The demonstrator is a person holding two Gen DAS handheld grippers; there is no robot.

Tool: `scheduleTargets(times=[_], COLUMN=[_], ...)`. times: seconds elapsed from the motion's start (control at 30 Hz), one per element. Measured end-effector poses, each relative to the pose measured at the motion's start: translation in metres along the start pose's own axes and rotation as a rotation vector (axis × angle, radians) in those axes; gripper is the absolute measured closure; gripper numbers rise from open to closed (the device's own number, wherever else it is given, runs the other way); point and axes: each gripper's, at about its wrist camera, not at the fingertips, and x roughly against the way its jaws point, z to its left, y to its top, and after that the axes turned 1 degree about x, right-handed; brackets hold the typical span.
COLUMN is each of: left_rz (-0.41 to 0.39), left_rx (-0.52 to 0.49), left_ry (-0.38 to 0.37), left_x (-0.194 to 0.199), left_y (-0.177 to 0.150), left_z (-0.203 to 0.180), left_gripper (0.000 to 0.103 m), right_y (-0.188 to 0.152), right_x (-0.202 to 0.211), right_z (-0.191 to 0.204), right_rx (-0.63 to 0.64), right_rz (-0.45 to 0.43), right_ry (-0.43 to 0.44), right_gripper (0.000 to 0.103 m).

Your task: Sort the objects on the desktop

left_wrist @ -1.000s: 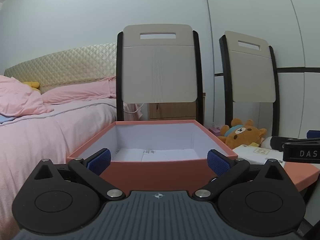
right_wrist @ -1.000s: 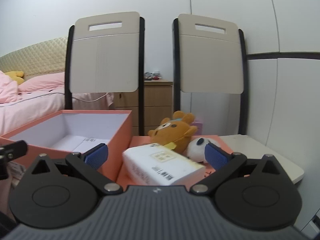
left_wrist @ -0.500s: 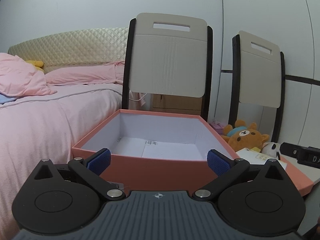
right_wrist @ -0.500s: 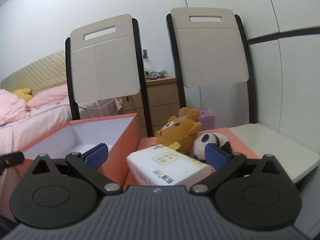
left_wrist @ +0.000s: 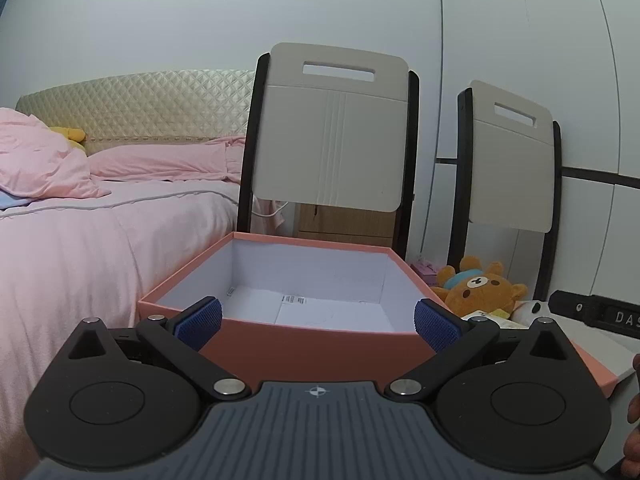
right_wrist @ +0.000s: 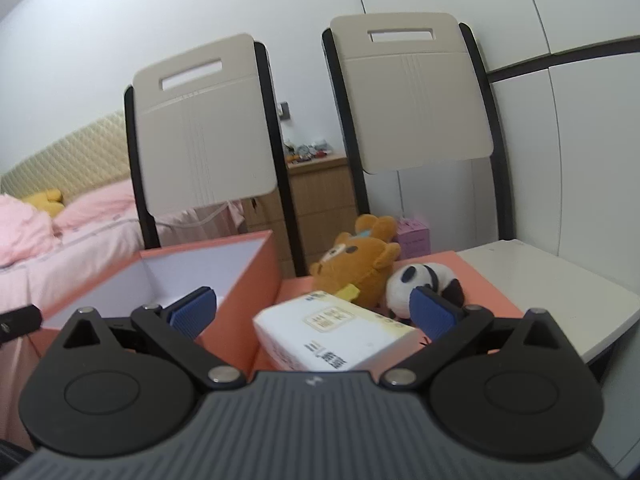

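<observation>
While the left gripper hangs with fingers spread wide and nothing between them, it faces the open salmon box, which holds only white paper sheets on its floor. Beside that box, the right gripper — also spread, holding nothing — points at a white tissue pack lying on the salmon lid, with a brown bear plush and a panda plush just behind it.

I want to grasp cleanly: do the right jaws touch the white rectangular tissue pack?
Apart. The right wrist view shows the right gripper open, a gap between each jaw and the white rectangular tissue pack.
</observation>
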Motion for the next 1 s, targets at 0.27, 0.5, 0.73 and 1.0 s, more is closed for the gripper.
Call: scheduleTargets(times=[0.27,0.5,0.73,1.0], left_rz=[-0.033,-0.081,-0.068,-0.06], left_rx=[-0.003,-0.025,-0.057,-0.077], left_ry=[0.002,0.01,-0.016,-0.05], left_x=[0.001,0.008,0.006,0.007], left_y=[-0.009,-0.015,-0.022,-0.027], left_z=[0.0,-0.007,-0.016,-0.024], left_gripper=[0.0,0.0,0.0,0.0], right_y=[-0.004,-0.009,-0.011,-0.004], right_x=[0.002,0.022,0.03,0.029], right_z=[0.009,0.027,0.027,0.022], right_rx=[-0.021,0.089,0.103,0.084], right_rz=[-0.023,-0.103,-0.099,-0.066], right_ry=[-0.043,-0.016,0.007,0.041], right_gripper=[0.0,0.0,0.0,0.0])
